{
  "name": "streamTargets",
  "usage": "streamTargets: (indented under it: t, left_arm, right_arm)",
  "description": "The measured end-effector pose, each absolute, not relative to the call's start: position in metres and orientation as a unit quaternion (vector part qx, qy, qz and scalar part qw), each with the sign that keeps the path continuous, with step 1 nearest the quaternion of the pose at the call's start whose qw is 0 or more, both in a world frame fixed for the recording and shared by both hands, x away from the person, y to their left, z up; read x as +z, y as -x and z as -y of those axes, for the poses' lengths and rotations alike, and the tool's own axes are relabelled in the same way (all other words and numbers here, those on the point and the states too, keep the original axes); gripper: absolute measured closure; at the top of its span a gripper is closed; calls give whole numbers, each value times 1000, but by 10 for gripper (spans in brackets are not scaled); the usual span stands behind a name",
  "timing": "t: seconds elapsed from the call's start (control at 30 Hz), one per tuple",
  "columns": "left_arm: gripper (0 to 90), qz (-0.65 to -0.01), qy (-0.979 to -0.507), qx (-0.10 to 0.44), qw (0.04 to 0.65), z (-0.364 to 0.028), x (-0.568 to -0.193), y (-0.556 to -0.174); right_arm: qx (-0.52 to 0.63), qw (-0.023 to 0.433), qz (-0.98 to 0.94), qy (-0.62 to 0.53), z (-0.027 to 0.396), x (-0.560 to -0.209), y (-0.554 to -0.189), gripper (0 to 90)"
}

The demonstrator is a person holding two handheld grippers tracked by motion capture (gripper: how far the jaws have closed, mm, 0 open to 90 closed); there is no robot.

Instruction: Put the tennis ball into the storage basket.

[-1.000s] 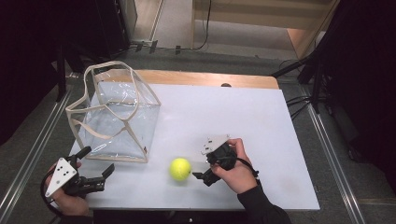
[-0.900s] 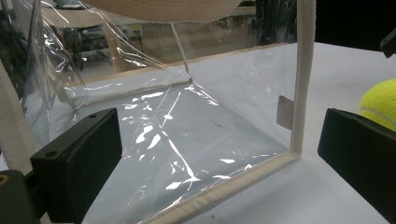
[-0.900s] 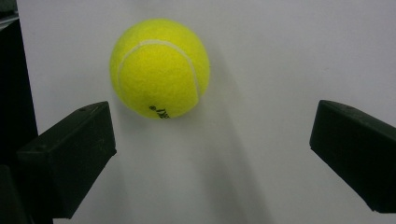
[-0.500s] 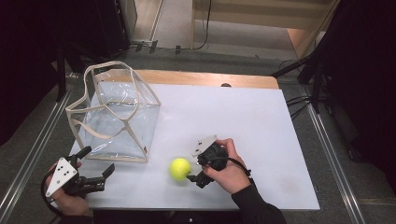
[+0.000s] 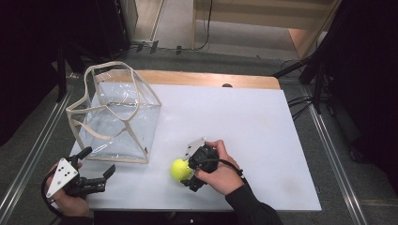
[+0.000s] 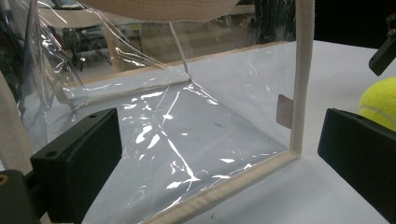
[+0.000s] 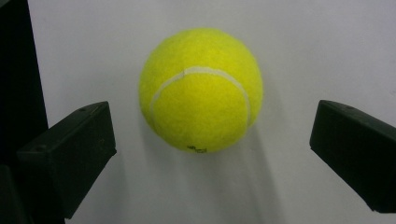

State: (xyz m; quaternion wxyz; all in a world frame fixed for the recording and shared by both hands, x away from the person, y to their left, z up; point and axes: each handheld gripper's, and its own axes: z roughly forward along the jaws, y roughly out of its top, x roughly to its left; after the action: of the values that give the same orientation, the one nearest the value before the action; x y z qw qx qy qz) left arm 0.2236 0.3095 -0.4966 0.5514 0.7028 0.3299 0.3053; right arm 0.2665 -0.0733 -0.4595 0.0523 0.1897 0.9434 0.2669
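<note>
A yellow tennis ball [image 5: 179,169] lies on the white table [image 5: 244,126] near its front edge. My right gripper [image 5: 188,171] is open right at the ball, one jaw on each side of it. In the right gripper view the tennis ball [image 7: 201,88] sits just ahead of my right gripper [image 7: 212,135], whose jaws stand wide apart and clear of it. A clear plastic bag [image 5: 115,117] with beige trim and handles stands at the left. My left gripper [image 5: 96,168] is open at the front left corner, pointing at the clear bag [image 6: 177,121]; the tennis ball [image 6: 380,100] peeks in at the right.
A wooden strip [image 5: 187,78] runs along the table's far edge. Metal rails [image 5: 328,140] flank the table on both sides. Cables and dark stands [image 5: 309,70] are on the floor beyond.
My right gripper has moved left and forward up to the ball, so its jaws now stand on either side of it. The left gripper and the bag have not moved.
</note>
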Motion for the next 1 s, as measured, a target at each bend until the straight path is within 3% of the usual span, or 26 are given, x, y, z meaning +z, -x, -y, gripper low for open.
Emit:
streamTargets:
  t: [1.0]
  left_arm:
    - [3, -326, -707, 307, 547, -308, -497, -224]
  right_arm:
    - [202, 19, -963, -180, 39, -478, -283, 29]
